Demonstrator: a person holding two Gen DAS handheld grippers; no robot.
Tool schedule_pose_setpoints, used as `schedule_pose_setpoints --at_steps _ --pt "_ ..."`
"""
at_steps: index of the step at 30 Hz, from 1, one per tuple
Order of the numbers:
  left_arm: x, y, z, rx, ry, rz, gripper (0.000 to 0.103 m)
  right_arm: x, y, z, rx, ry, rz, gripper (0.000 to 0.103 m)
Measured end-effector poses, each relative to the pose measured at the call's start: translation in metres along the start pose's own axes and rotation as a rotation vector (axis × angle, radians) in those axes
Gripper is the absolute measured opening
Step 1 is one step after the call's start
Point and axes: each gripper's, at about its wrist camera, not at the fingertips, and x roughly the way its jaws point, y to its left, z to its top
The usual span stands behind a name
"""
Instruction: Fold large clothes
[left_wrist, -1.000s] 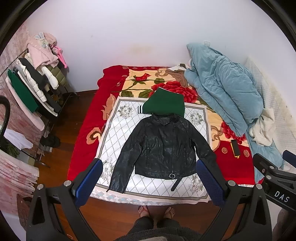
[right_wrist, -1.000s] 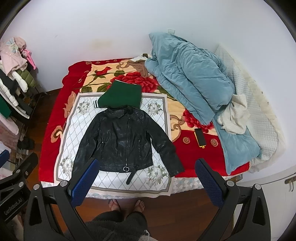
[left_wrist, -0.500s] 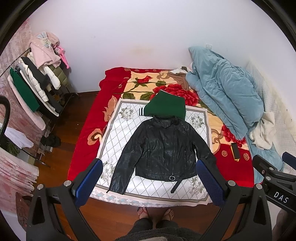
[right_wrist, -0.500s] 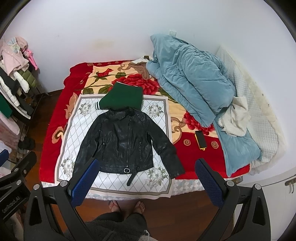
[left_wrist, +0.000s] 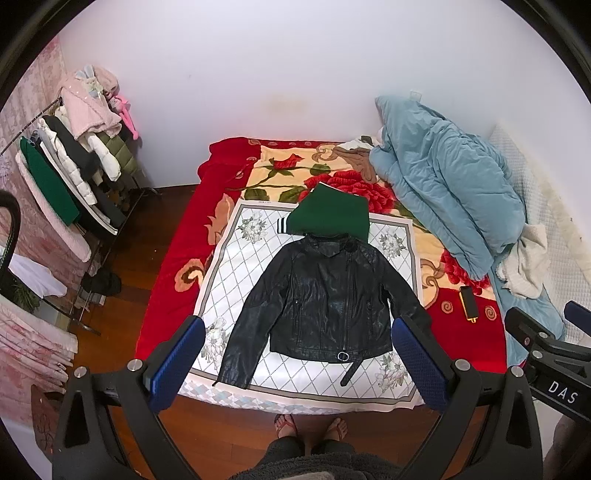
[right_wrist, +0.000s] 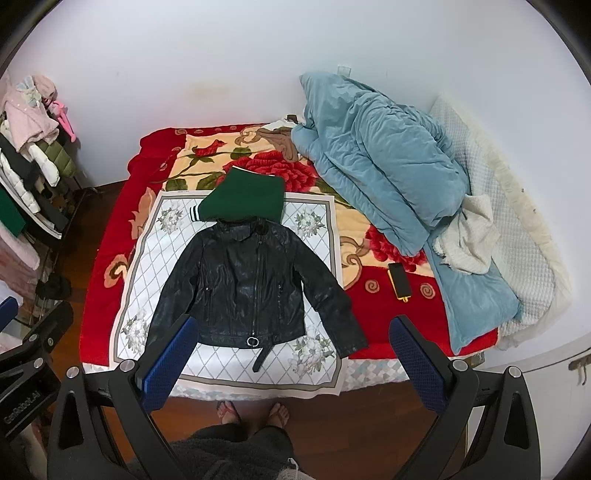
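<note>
One jacket, one phone

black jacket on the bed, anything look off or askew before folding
Mostly tidy: the black jacket lies flat, front up, sleeves spread. Two oddities: its belt strap sticks out askew below the hem, and its collar overlaps a folded green garment. A phone lies loose on the red blanket beside it.

Your left gripper spread wide above the bed edge, black leather jacket flat on the white cloth, sleeves out.
</note>
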Motion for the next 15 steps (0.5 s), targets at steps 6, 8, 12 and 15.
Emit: schedule_pose_setpoints --at_steps 6,8,12,15 --pt "-0.0009 -0.0010 0.0026 0.000 -0.001 0.001 0.103 -0.0023 -0.0004 0.0023 0.000 0.001 0.003 0.103" --pt "-0.0014 -0.0009 0.0023 -0.001 -0.003 0.004 0.103 -0.0029 -0.0008 0.0023 0.001 0.002 0.003 0.103" --pt "-0.0044 -0.0015 0.0055 -0.001 -0.006 0.007 0.103 -0.0027 -0.0004 0.0007 0.002 0.001 0.004 0.103" --pt "-0.0062 -0.0018 0.0085 -0.004 -0.008 0.007 0.103 -0.0044 0.0010 0.0022 0.000 -0.002 0.003 0.103"
